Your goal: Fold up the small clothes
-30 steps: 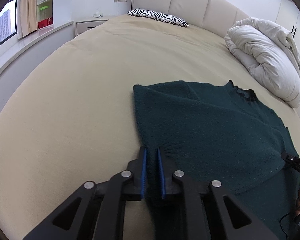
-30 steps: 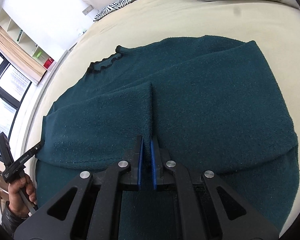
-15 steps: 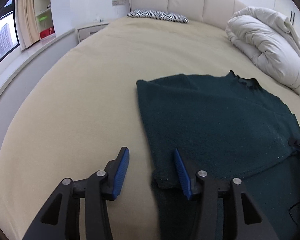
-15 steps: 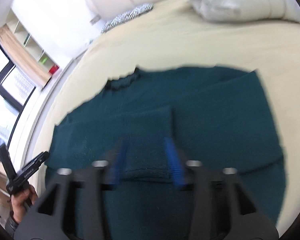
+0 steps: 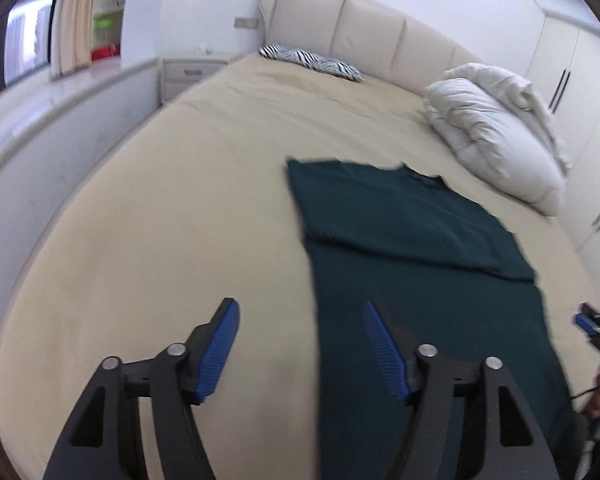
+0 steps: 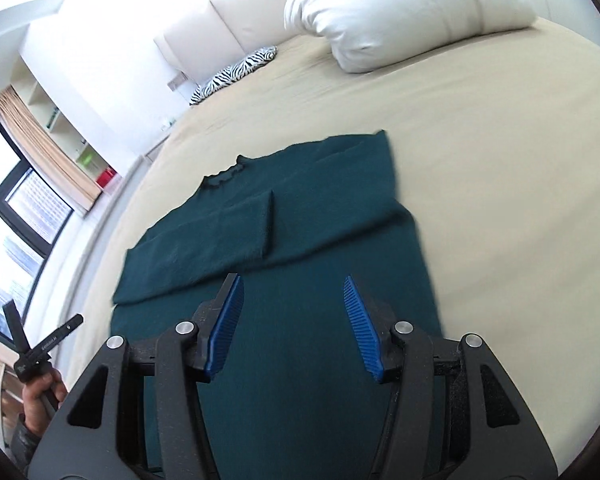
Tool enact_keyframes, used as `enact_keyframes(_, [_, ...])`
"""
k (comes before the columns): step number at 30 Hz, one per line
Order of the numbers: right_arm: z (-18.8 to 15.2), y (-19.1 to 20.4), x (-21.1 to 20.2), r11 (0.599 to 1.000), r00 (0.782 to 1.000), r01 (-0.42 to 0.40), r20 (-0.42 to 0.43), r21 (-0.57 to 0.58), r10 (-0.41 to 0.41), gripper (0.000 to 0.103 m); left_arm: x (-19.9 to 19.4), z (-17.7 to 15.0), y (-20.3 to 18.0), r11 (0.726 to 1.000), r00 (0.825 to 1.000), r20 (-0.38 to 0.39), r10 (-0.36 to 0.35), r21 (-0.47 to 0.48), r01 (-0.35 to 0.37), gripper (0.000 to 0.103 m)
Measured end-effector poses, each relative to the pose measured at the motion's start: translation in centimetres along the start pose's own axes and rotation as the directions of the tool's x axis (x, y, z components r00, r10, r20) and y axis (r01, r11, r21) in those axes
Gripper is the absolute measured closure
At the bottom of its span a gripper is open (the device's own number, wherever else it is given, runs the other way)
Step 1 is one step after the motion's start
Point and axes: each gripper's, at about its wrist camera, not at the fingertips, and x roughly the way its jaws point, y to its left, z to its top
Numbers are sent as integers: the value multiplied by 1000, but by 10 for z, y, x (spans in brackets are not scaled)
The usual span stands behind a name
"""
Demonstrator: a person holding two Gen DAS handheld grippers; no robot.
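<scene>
A dark green knit sweater (image 5: 400, 240) lies flat on the beige bed (image 5: 180, 208), neck toward the headboard, both sleeves folded across the chest. It also shows in the right wrist view (image 6: 300, 240). My left gripper (image 5: 300, 316) is open and empty, raised above the sweater's left edge near the hem. My right gripper (image 6: 292, 292) is open and empty, raised above the sweater's lower body. The left gripper also shows in the right wrist view (image 6: 40, 340), held in a hand at the lower left.
A white duvet bundle (image 5: 500, 136) lies at the bed's right side near the headboard. A zebra-print pillow (image 5: 312, 62) lies at the head of the bed. A nightstand (image 5: 192, 72) and a low ledge (image 5: 60, 120) run along the left.
Both grippers were shut on the sweater's folded sleeve edges, then opened, let go, and pulled back and up. The sleeves now lie across the chest.
</scene>
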Motion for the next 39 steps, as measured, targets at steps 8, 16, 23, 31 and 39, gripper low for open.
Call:
enact_keyframes(8, [-77, -36, -68, 998, 996, 1, -85, 55, 3, 52, -19, -90, 14, 971, 967, -171, -190, -181, 159, 34])
enact_keyframes(16, [-108, -49, -101, 997, 992, -15, -125, 79, 24, 36, -34, -117, 19, 929, 923, -215, -319, -267, 258, 38])
enact_keyframes(23, [-117, -61, -114, 992, 980, -17, -192, 125, 41, 36, -34, -131, 14, 919, 898, -255, -357, -268, 289, 49])
enact_keyframes(31, [-115, -100, -119, 972, 952, -3, -297, 235, 75, 36, -32, -131, 18, 921, 900, -262, -349, -273, 278, 77])
enact_keyframes(39, [-118, -106, -99, 979, 898, 28, -435, 203, 64, 36, -33, -135, 18, 925, 904, -264, -337, -270, 266, 93])
